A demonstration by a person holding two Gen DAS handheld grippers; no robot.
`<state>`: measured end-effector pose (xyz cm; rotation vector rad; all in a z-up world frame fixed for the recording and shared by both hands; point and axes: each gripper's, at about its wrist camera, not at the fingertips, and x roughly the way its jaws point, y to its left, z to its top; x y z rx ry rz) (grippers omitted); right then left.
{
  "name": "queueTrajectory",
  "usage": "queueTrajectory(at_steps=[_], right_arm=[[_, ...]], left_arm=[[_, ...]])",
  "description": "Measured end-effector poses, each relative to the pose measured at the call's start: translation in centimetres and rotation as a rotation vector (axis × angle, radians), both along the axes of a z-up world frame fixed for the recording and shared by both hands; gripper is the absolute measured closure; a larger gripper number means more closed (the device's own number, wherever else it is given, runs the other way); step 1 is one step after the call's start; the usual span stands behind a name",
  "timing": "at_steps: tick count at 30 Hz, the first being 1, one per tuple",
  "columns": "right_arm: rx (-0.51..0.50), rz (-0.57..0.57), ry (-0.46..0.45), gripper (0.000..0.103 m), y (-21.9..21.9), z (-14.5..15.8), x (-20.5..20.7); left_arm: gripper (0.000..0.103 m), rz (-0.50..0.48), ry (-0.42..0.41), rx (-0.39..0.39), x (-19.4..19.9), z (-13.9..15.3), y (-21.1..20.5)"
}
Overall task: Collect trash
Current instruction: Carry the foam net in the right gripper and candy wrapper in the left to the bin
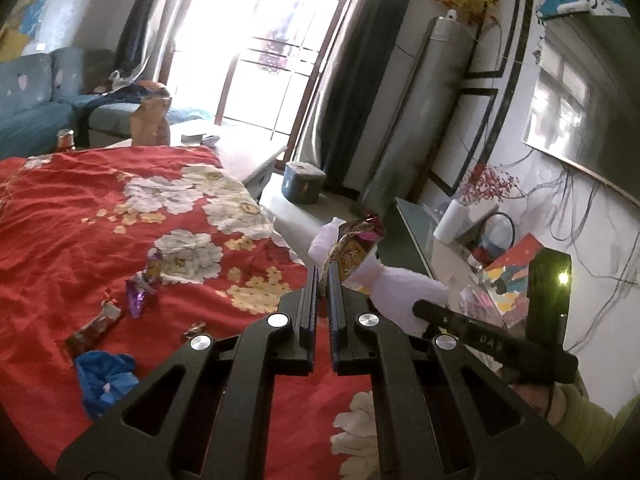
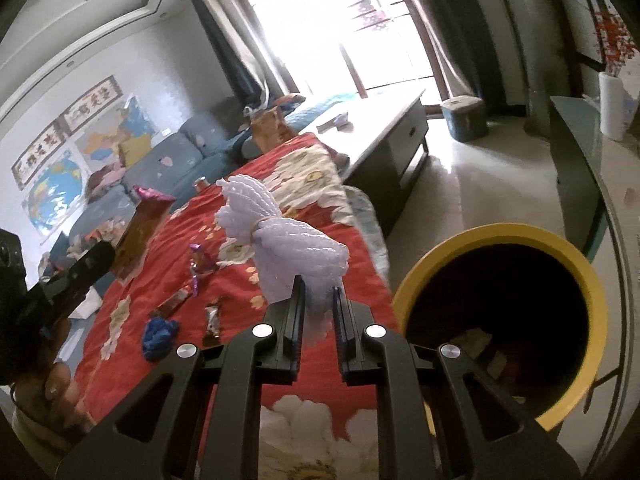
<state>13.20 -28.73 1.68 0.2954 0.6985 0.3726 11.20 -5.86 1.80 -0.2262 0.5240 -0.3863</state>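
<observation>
My left gripper [image 1: 323, 272] is shut on a gold and purple snack wrapper [image 1: 354, 246], which sticks up above its tips near the right edge of the red flowered cloth [image 1: 72, 232]. My right gripper [image 2: 318, 286] is shut on a pale lilac foam net [image 2: 280, 236], held just left of the yellow-rimmed bin [image 2: 500, 234]. The bin's inside is dark, with some scraps at the bottom. On the cloth lie a purple candy wrapper [image 1: 140, 292], a brown bar wrapper [image 1: 94, 328], a small wrapper [image 1: 195, 330] and a blue crumpled piece [image 1: 104, 376].
A white coffee table [image 2: 384, 120] stands beyond the cloth, with a blue sofa [image 2: 168, 160] to the left. A blue stool [image 2: 464, 118] sits on the floor near the window. A glass-topped cabinet [image 2: 576, 152] runs along the right wall. A brown paper bag [image 1: 151, 120] stands at the cloth's far end.
</observation>
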Motion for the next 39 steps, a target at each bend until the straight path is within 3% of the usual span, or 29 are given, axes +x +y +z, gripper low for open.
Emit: queueTrajectory(at_steps=[23,39], right_arm=[[-0.001,-0.148,-0.001,0.09,-5.1,-1.0,-0.3],[0.018,-0.248,0.045,0.09,-9.4,-3.4,-0.5]], left_arm=[[0.101,-0.108,0.022,0.053,0.0,-1.6,-5.1],[0.101,-0.194,0.066,0.107,0.5,-4.1,-9.5]])
